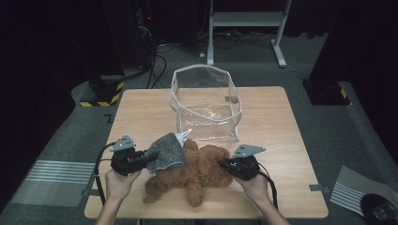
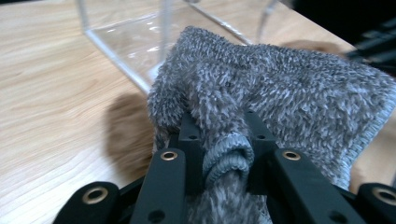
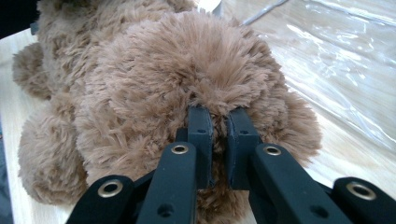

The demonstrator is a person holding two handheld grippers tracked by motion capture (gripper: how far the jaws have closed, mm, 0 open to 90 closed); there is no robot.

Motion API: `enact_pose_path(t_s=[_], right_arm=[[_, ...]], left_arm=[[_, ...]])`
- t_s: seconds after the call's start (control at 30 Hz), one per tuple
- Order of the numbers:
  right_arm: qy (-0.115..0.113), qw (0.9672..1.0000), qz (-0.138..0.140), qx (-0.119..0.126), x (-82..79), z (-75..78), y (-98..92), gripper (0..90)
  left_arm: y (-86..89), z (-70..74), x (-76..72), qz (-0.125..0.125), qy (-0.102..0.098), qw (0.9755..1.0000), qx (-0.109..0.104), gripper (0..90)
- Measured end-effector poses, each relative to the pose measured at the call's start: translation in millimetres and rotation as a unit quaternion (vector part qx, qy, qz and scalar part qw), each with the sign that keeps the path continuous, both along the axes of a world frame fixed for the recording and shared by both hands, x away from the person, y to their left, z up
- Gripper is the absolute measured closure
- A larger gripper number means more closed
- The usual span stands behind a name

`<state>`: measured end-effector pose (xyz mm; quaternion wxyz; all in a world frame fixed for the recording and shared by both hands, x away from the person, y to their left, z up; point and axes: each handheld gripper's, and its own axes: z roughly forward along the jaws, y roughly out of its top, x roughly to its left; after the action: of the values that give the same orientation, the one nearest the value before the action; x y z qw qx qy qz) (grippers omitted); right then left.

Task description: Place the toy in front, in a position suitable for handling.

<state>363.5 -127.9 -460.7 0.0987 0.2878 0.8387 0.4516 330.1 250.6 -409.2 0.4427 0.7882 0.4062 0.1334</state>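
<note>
A brown teddy bear (image 1: 195,169) lies on the wooden table (image 1: 141,112) near its front edge, with a grey knitted hat (image 1: 166,151) over its head end. My left gripper (image 1: 146,157) is shut on the hat (image 2: 280,93); a rolled fold of the grey fabric is pinched between its fingertips (image 2: 191,135). My right gripper (image 1: 224,165) is shut on the bear (image 3: 187,70), with brown fur squeezed between its fingertips (image 3: 200,126). A hand holds each gripper from the table's front.
A clear plastic bag (image 1: 206,103) with white trim stands open just behind the bear, mid-table; its wall shows in the left gripper view (image 2: 130,42) and right gripper view (image 3: 345,60). White desk legs (image 1: 244,28) and cables lie on the floor beyond.
</note>
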Motion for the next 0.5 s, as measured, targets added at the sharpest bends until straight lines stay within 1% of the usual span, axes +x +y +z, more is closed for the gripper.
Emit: enact_pose_path(t_s=[0.03,0.07,0.1,0.13,0.17,0.23,0.27,0.3,0.37,0.4,0.43,0.47,0.5], right_arm=[[-0.001,1.0,-0.001,-0.003,0.4,0.5,6.5,82.7],[-0.001,1.0,-0.001,-0.005,0.8,0.8,9.8,82.6],[-0.003,1.0,-0.002,-0.006,1.6,1.3,13.1,82.6],[-0.004,1.0,-0.004,-0.006,2.3,1.9,15.0,82.5],[-0.006,1.0,-0.005,-0.006,3.1,2.4,15.4,82.4],[-0.005,1.0,-0.006,-0.002,3.9,3.1,12.9,82.4],[-0.005,1.0,-0.006,-0.003,3.4,3.3,11.6,82.4],[-0.008,1.0,-0.004,-0.005,2.6,3.2,10.5,82.4],[-0.013,0.9999,0.001,-0.009,1.1,3.1,8.7,82.4],[-0.014,0.9999,0.002,-0.01,0.6,3.2,7.9,82.4],[-0.013,0.9999,0.002,-0.01,0.6,3.1,7.5,82.4],[-0.013,0.9999,0.003,-0.01,0.9,3.2,7.4,82.5],[-0.014,0.9998,0.003,-0.011,1.0,3.3,7.5,82.5]], left_arm=[[-2.7,-0.3,-0.5,0.001,0.001,0.9999,0.014,74.1],[-5.2,-2.0,0.3,0.008,0.005,0.9994,0.033,74.1],[-4.5,-4.5,3.0,0.016,0.014,0.999,0.04,74.1],[-1.2,-7.3,6.3,0.022,0.022,0.9987,0.04,74.1],[2.0,-10.3,9.1,0.03,0.026,0.9981,0.046,74.3],[9.9,-16.8,13.8,0.049,0.036,0.996,0.065,74.8],[15.7,-20.0,15.4,0.056,0.042,0.9954,0.066,75.0],[21.7,-23.2,16.6,0.062,0.048,0.995,0.062,75.0],[33.8,-28.7,18.5,0.068,0.056,0.9952,0.042,75.0],[36.6,-29.9,19.4,0.07,0.057,0.9953,0.036,75.0],[39.7,-31.2,21.1,0.07,0.056,0.9957,0.024,75.0],[41.8,-31.7,23.2,0.07,0.055,0.996,0.006,74.8],[42.4,-31.9,27.1,0.069,0.052,0.9963,-0.005,74.8]])
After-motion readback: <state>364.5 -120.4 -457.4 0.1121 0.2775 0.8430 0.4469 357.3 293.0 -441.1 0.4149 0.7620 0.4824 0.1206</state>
